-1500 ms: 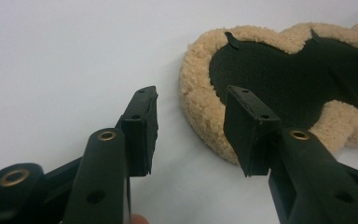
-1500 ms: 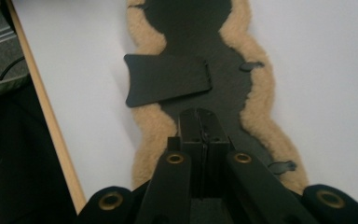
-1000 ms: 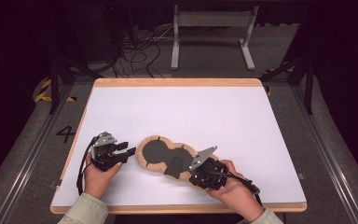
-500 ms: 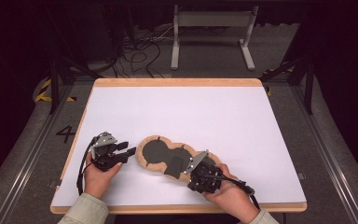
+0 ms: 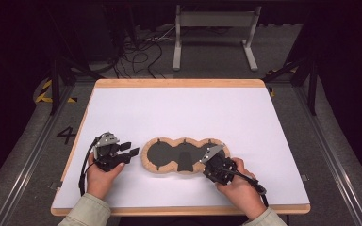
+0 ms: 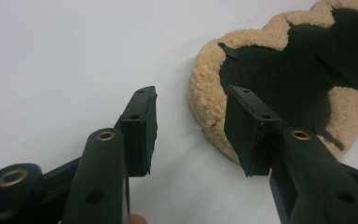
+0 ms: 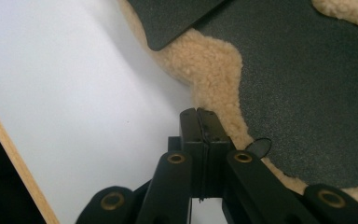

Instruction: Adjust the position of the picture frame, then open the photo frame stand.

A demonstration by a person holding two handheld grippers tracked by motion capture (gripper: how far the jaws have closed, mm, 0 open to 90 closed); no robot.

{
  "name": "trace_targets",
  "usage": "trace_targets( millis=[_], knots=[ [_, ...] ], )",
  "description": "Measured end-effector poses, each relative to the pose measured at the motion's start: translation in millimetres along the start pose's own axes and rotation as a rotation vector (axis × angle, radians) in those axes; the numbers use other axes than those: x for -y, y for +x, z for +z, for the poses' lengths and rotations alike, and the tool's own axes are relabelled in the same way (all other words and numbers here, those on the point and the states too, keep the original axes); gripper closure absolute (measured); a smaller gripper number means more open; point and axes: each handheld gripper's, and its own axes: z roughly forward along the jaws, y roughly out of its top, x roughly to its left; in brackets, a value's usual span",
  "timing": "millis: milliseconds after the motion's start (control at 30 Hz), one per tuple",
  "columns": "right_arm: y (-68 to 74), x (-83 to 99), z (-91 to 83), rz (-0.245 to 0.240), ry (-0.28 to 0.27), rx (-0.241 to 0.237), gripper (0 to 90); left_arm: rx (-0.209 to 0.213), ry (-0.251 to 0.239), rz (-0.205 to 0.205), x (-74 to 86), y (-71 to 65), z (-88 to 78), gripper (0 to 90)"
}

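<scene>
**Right claw pressed together at the pad's near edge, left claw spread and waiting**

The right claw (image 5: 210, 165) sits with its jaws pressed together, nothing visibly between them, tips at the near right rim of the fleece pad (image 5: 185, 154). That pad lies flat near the front of the white table (image 5: 179, 113), its long axis running left to right between the two hands. The left claw (image 5: 131, 151) is spread and empty, aimed at the pad's left end from just beside it, not touching. So the right hand is the nearer one; the pad lies ahead of it.

The right gripper view shows the closed tips (image 7: 200, 116) meeting the woolly border (image 7: 209, 65). The high view cannot settle that contact; it does give the pad's full three-lobed outline.
</scene>
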Motion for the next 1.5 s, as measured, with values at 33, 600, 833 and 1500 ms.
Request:
trace_targets(
  millis=[33, 600, 833, 1500],
  knots=[
    [-0.5, 0.2, -0.3, -0.007, -0.003, -0.004, 90.0, 0.001, 0.001, -0.001, -0.2, 0.4, -0.1, 54.4],
    [9.3, 0.4, -12.1, -0.042, -0.197, -0.097, 90.0, 0.007, -0.025, -0.023, -5.2, -0.1, 2.7, 51.9],
    [13.8, -3.0, 3.6, -0.042, -0.262, -0.183, 90.0, 0.011, -0.027, -0.014, -4.6, -0.7, 1.0, 50.6],
    [-0.4, 4.8, 26.5, 0.09, -0.297, -0.267, 90.0, 0.017, -0.029, -0.012, -1.2, -2.2, 0.1, 49.6]
  ],
)
